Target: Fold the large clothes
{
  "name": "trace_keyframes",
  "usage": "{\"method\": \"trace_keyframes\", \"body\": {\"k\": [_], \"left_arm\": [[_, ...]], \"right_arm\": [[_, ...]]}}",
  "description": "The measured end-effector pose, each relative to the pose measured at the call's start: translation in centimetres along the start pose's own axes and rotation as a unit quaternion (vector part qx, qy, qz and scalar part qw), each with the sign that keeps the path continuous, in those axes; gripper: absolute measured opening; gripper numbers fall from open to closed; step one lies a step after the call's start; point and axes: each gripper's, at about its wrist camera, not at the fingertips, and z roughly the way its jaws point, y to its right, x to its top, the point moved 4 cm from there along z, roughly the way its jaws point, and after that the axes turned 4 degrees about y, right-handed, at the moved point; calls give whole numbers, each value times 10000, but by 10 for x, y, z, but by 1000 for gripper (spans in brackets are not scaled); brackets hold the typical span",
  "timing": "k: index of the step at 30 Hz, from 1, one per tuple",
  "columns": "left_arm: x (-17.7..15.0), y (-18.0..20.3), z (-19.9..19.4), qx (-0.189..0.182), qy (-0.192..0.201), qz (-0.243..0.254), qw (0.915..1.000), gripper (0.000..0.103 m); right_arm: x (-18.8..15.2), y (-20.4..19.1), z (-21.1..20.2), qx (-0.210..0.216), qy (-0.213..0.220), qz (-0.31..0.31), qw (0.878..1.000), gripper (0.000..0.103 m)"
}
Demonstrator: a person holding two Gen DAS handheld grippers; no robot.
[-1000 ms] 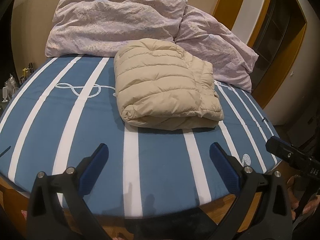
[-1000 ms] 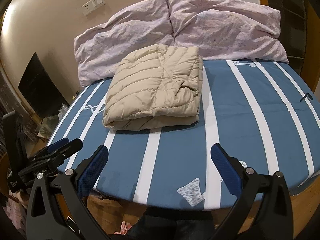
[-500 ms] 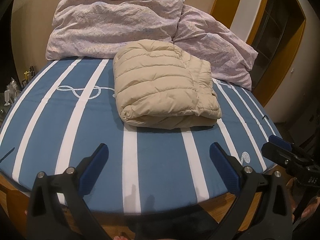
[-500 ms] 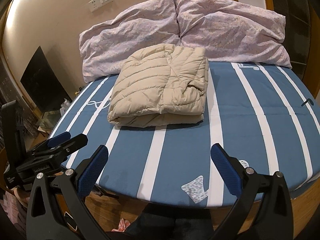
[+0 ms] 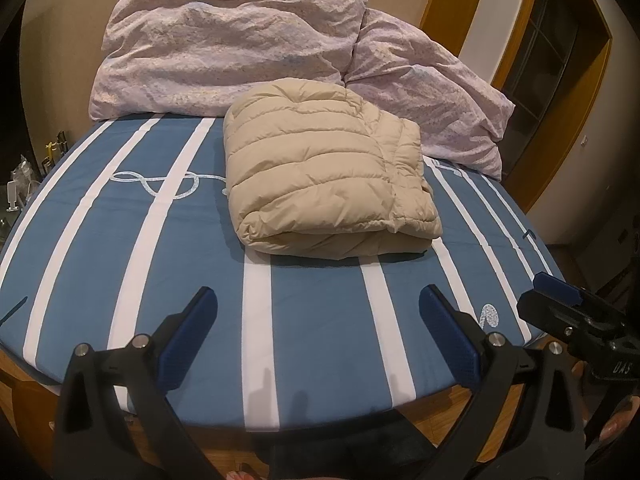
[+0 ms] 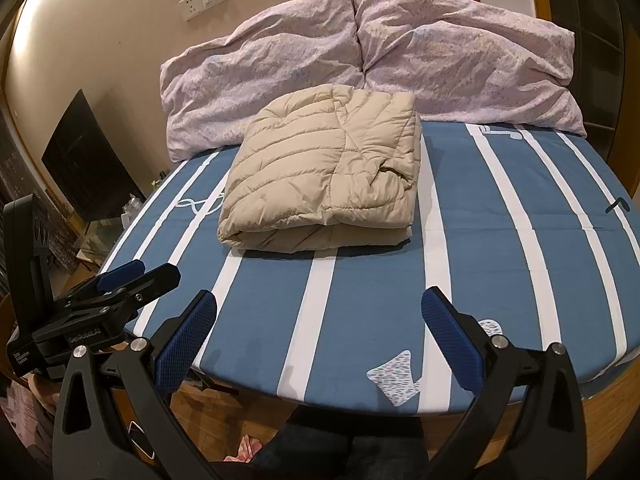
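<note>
A beige quilted puffer jacket [image 5: 324,180] lies folded into a thick rectangle on the blue bed with white stripes [image 5: 140,264]. It also shows in the right wrist view [image 6: 324,176]. My left gripper [image 5: 318,320] is open and empty, held back over the bed's near edge, well short of the jacket. My right gripper [image 6: 320,322] is open and empty too, at the near edge. Each gripper shows at the side of the other's view: the right one [image 5: 568,312] and the left one [image 6: 116,280].
Two pale pink crumpled pillows [image 5: 224,48] [image 6: 460,60] lie behind the jacket against the wall. A dark screen and clutter [image 6: 88,160] stand left of the bed. A wooden door frame [image 5: 560,120] is at the right. The bed's wooden base [image 6: 600,400] shows below.
Both grippers have drawn back and lifted slightly away from the bed; the jacket looks a little farther. The jacket has not moved. Both stay open.
</note>
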Motion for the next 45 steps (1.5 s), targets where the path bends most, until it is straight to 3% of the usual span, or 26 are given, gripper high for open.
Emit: {"method": "trace_keyframes", "body": {"k": [45], "left_arm": [[0,12,5,-66,-56,-7,10000,100]], "right_arm": [[-4,2,5,14,-53,42,10000,102]]}}
